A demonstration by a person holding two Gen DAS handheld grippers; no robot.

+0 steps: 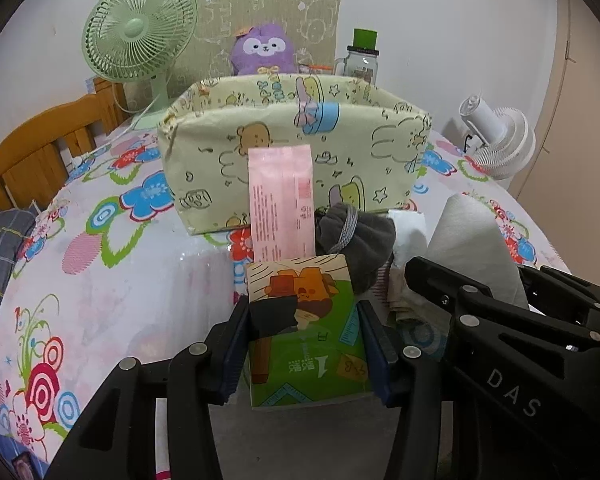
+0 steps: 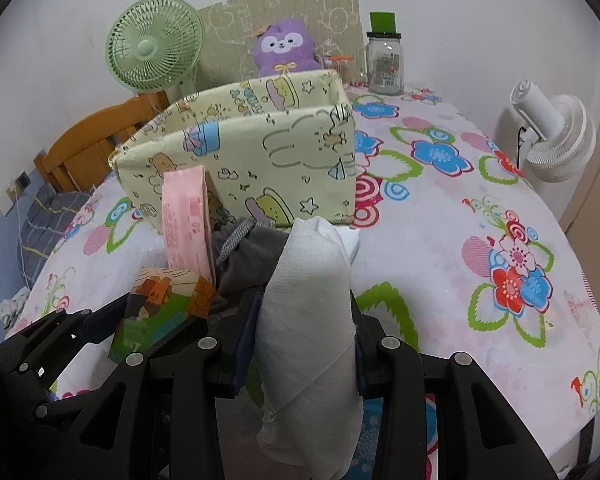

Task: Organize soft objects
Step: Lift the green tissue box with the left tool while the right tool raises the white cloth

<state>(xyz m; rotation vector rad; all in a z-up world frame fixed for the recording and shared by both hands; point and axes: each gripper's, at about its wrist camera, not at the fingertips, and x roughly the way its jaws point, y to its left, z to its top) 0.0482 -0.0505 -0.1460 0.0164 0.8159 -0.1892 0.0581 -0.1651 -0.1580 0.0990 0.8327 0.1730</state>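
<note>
- Where the flowered cloth covers it, the desk (image 1: pixel 112 264) fills most of both views, with a wooden chair back (image 1: pixel 40 144) at its far left edge.
- A pale green fabric storage box (image 1: pixel 292 148) printed with cartoon animals stands open-topped near the middle of the desk, beyond both tools.
- Behind the box, a green desk fan (image 1: pixel 138 38) stands at the left, a purple plush toy (image 1: pixel 260 50) leans against a printed cardboard panel (image 1: pixel 268 12), and a glass jar with a green cap (image 1: pixel 362 56) stands at the right.
- A white fan (image 2: pixel 552 136) sits at the desk's far right edge.
- The right tool (image 2: pixel 300 340) is clamped on a rolled white cloth (image 2: pixel 312 320), which stands roughly upright between its fingers, just in front of the box.
- The left tool (image 1: pixel 306 344) is clamped on a green tissue pack (image 1: pixel 304 328) with a cartoon print, held on both sides by the blue finger pads (image 1: pixel 232 356); it is close beside the right tool.
- A pink tissue pack (image 1: pixel 280 200) stands upright just behind the green one, in front of the box's near wall.
- A grey drawstring pouch (image 1: pixel 356 236) lies slumped between the pink pack and the white cloth, near the box's base.
- A small white folded item (image 1: pixel 410 228) lies just right of the pouch; what it is cannot be told.
</note>
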